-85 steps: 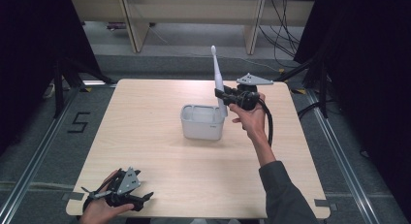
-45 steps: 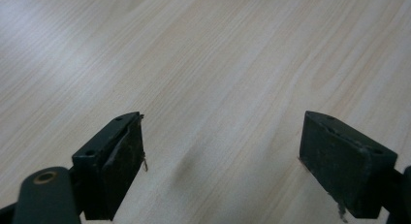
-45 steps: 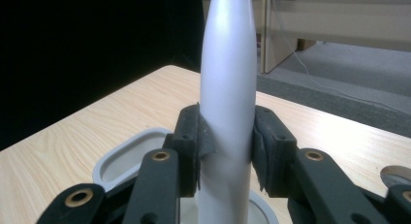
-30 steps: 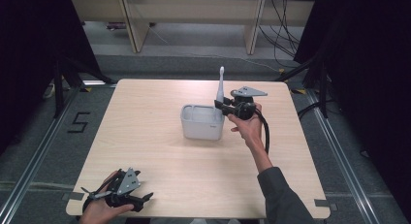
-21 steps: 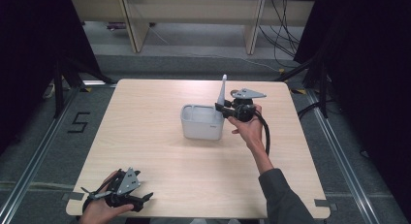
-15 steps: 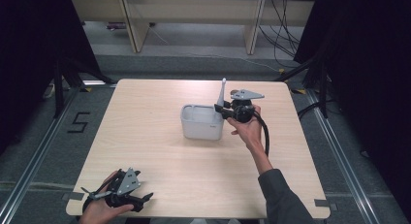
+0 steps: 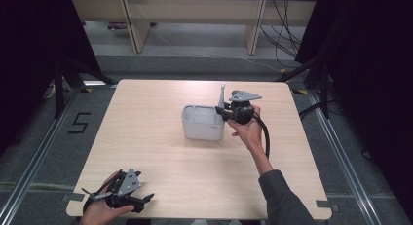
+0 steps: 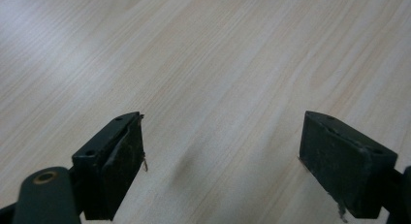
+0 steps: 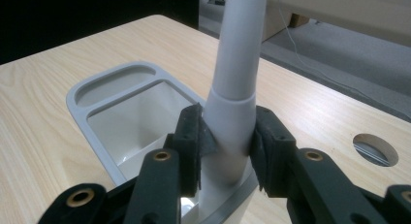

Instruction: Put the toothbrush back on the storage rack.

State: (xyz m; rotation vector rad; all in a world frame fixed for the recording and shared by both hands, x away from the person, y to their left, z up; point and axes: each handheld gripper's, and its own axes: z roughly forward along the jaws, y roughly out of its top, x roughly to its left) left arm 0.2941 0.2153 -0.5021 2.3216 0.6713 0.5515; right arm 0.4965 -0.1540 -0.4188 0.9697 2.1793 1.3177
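Observation:
A light grey rectangular holder stands mid-table, and its rim frames a shallow dish and a deep well. A pale grey long handle rises upright from the holder's right end. My right gripper is shut on the handle's thicker lower part, with a pad pressed against each side just above the rim. What lies at the handle's bottom end is hidden inside the well. My left gripper rests in a hand at the table's near left corner. Its jaws stand open over bare wood.
The light wooden table has a round hole near its far right edge. Dark floor and rails surround the table, with shelving legs and cables behind it. The right gripper's black cable loops down along the forearm.
The right gripper has come down with the handle, which stood higher and tilted before and now stands upright and lower in the holder. The left gripper has not moved.

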